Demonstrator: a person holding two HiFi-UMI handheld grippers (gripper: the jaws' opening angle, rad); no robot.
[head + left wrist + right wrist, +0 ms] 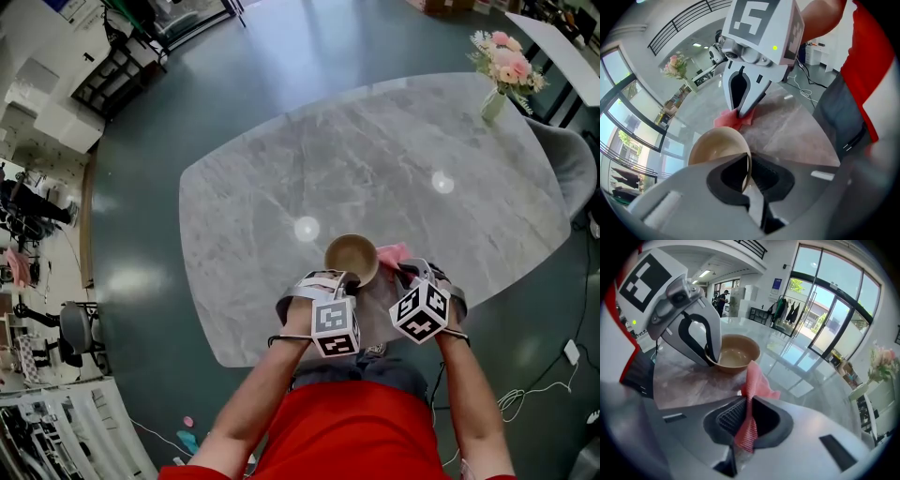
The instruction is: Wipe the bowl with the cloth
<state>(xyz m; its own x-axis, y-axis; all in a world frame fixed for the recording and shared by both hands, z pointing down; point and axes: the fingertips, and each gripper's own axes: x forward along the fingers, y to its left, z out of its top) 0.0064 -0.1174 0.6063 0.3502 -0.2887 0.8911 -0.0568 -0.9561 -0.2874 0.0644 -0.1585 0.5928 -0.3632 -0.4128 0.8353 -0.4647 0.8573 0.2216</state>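
Both pairs of jaws clamp shut: left hand-held gripper on the stiff, likely slippery bowl by its rim, right hand-held gripper on the limp cloth.

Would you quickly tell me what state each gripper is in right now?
Left gripper: closed, clamped on the rim of the bowl.
Right gripper: closed, holding the pink cloth.

Open office hall, glass walls, marble table
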